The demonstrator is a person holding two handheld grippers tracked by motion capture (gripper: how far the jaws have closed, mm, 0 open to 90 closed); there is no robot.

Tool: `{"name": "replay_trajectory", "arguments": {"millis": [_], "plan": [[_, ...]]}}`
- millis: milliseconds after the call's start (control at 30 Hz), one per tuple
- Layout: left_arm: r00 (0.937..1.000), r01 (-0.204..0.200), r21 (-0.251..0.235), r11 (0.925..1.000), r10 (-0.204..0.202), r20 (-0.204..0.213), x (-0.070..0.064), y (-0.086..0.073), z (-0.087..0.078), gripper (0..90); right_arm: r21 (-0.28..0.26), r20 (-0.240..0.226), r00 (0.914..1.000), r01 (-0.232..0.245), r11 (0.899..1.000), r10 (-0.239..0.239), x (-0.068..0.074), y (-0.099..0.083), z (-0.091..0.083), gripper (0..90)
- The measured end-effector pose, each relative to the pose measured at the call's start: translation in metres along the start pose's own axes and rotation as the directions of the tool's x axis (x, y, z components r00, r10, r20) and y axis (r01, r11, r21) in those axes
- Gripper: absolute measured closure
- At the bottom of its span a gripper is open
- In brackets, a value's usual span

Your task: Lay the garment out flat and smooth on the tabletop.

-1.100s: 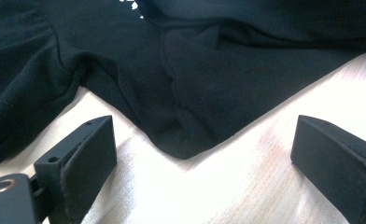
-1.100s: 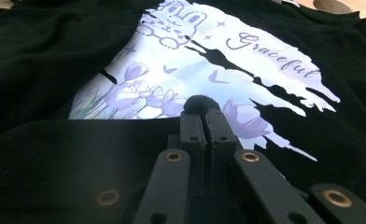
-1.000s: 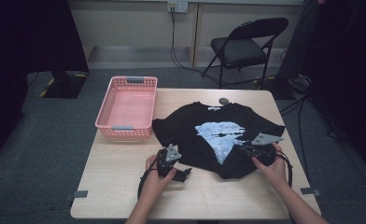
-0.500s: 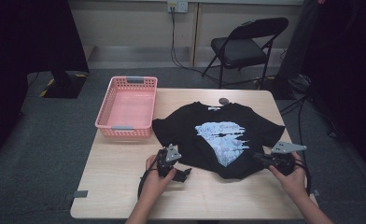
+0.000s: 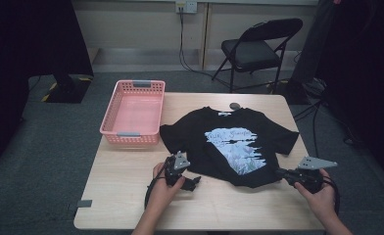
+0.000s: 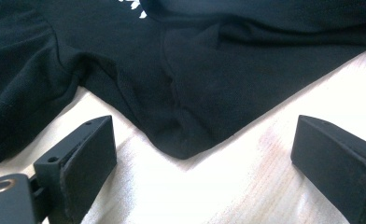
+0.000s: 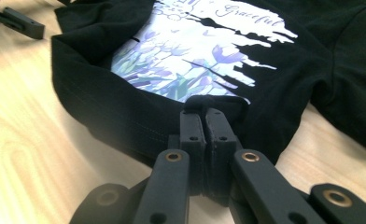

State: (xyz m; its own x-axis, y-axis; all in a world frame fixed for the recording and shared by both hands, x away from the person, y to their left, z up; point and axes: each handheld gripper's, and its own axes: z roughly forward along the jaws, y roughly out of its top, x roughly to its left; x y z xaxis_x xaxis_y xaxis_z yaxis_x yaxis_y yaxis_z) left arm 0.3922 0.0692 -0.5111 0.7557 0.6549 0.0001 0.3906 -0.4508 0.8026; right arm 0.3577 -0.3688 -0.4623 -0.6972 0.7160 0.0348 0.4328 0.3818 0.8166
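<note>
One black T-shirt (image 5: 229, 142), one pink basket (image 5: 133, 112), two tools: right tool (image 7: 203, 111) pinching hem.

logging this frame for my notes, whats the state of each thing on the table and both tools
t-shirt: spread flat, print up, hem bunched at the right tool
basket: upright, nothing in it
left tool: open, jaws either side of a hem corner, not gripping
right tool: shut on the t-shirt hem
</note>
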Motion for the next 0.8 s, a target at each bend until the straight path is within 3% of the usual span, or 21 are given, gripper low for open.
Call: {"name": "replay_trajectory", "arguments": {"millis": [500, 800], "plan": [[1.0000, 0.000, 0.000, 1.0000, 0.000, 0.000, 0.000, 0.000, 0.000, 6.3, 0.023, -0.056, 0.9984, -0.010, 1.000, 0.012, 0.011, -0.018, -0.021, 87.7], [1.0000, 0.000, 0.000, 1.0000, 0.000, 0.000, 0.000, 0.000, 0.000, 6.2, 0.029, -0.057, 0.9979, -0.027, 0.999, 0.029, 0.013, -0.027, -0.035, 86.6]]}}
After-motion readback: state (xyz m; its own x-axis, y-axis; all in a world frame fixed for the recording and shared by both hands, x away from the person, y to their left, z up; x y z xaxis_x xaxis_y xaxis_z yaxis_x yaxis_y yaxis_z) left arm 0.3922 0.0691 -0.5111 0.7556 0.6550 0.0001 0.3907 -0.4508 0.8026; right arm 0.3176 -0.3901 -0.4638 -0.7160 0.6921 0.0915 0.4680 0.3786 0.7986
